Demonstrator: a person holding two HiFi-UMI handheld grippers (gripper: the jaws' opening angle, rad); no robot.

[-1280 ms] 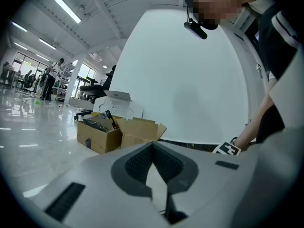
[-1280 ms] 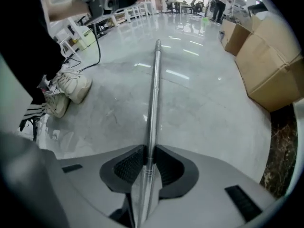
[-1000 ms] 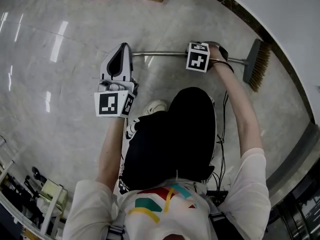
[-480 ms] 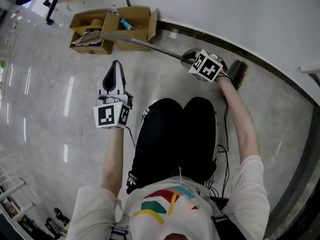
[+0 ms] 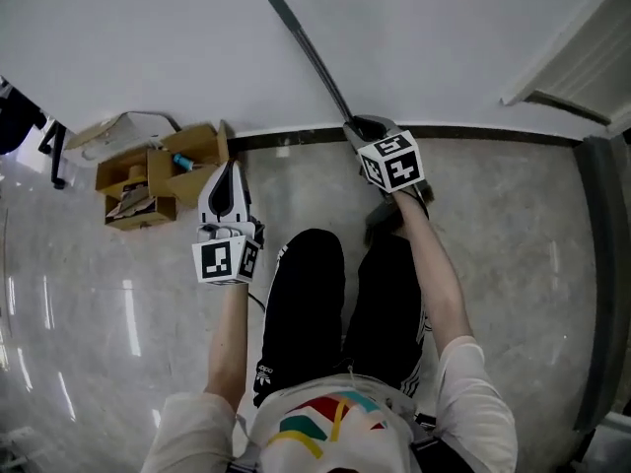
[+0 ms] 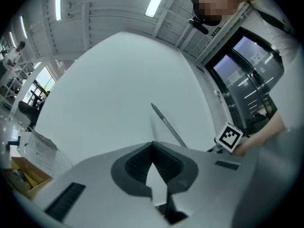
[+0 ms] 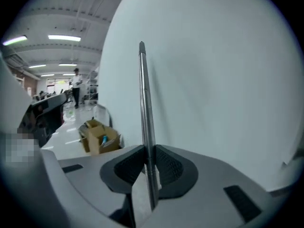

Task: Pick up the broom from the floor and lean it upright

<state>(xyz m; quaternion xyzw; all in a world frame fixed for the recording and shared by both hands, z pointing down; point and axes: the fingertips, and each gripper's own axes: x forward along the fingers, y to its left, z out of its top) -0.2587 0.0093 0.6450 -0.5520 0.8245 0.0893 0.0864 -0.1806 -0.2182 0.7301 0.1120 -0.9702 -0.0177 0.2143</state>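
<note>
Metal shaft: your broom [image 5: 306, 47] had a bare silver tube for a handle; in the head view it slanted up and to the left across the white wall [image 5: 463, 37], with its tip high above both your hands.
Broom's place: it was held close in front of the wall, just above the dark skirting [image 5: 493, 134]. Its lower end was hidden behind your right arm, so you could not tell whether the head touched the floor [image 5: 513, 235].
Grip, right: your right hand-held gripper [image 5: 363, 128] was clenched on the shaft. In the right gripper view the ribbed pads [image 7: 166, 167] pressed it from both sides, and the broom [image 7: 146, 113] rose nearly upright from between them.
Grip, left: your left hand-held gripper [image 5: 229, 170] was closed tip to tip on nothing. It was apart from the broom, to its left, pointing toward the wall.
Left gripper view: the left hand-held gripper [image 6: 153, 148] looked at the wall, with the broom [image 6: 166, 125] slanting off to the right.
Boxes: open cardboard boxes [image 5: 148, 175] sat on the floor against the wall, left of your left hand-held gripper.
Floor: it was pale, glossy stone.
Far off: a person [image 7: 76, 87] stood in the room beyond the cardboard boxes [image 7: 99, 137].
</note>
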